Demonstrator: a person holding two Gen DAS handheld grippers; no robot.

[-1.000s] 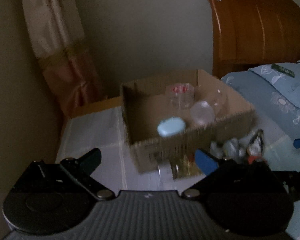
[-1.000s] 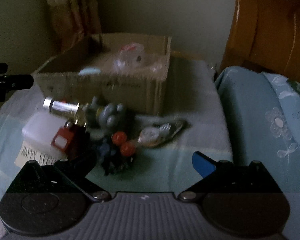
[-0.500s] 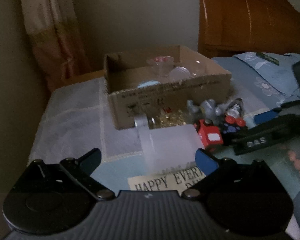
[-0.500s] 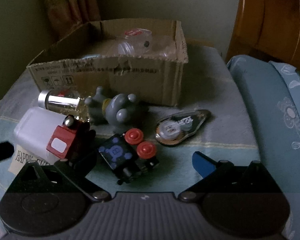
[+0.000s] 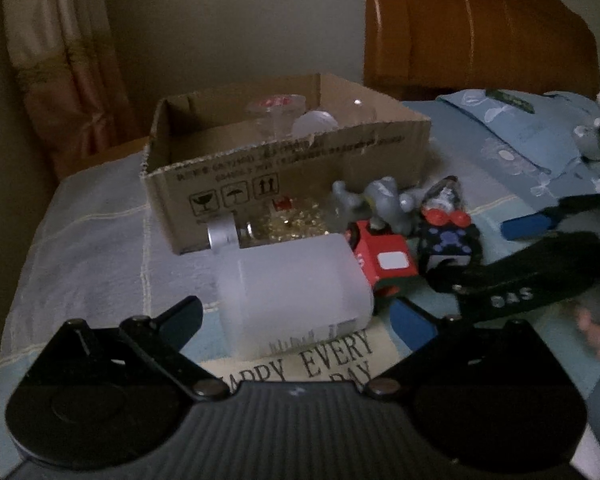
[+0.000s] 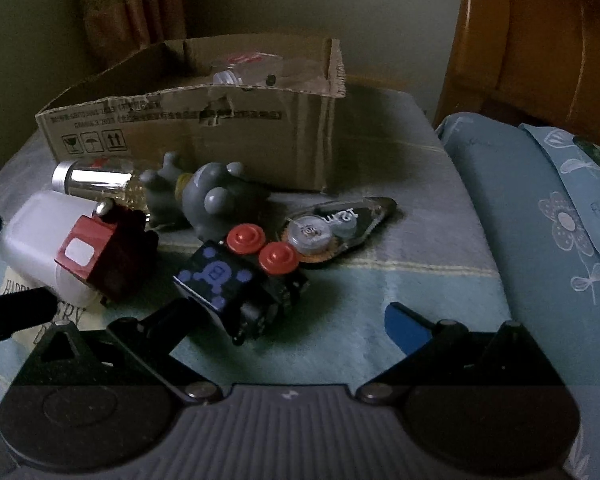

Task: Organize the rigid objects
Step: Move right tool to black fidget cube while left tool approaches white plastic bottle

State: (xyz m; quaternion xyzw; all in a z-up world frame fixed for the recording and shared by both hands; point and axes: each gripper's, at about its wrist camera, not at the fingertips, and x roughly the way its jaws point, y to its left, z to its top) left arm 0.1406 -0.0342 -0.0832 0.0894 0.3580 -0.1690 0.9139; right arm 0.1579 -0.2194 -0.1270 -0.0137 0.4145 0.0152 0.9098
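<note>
A frosted white plastic bottle (image 5: 292,288) lies on its side between the fingers of my open left gripper (image 5: 296,316). A cardboard box (image 5: 284,184) behind it holds clear containers. In front of the box lie a silver-capped jar (image 5: 260,232), a red toy (image 5: 384,260), a grey figurine (image 5: 384,204) and a black toy with red knobs (image 5: 448,236). My right gripper (image 6: 292,312) is open, just before the black toy (image 6: 240,284). A correction tape (image 6: 336,228), the red toy (image 6: 100,252) and the grey figurine (image 6: 216,200) lie around it.
A cloth (image 5: 100,220) covers the table. A card reading "HAPPY EVERY DAY" (image 5: 324,360) lies under the bottle. A blue bedspread (image 6: 540,208) and wooden headboard (image 6: 540,40) stand to the right, a curtain (image 5: 60,60) at back left.
Both grippers have come down and closer to the items in front of the box. The left gripper now straddles the white bottle. The right gripper has neared the black toy.
</note>
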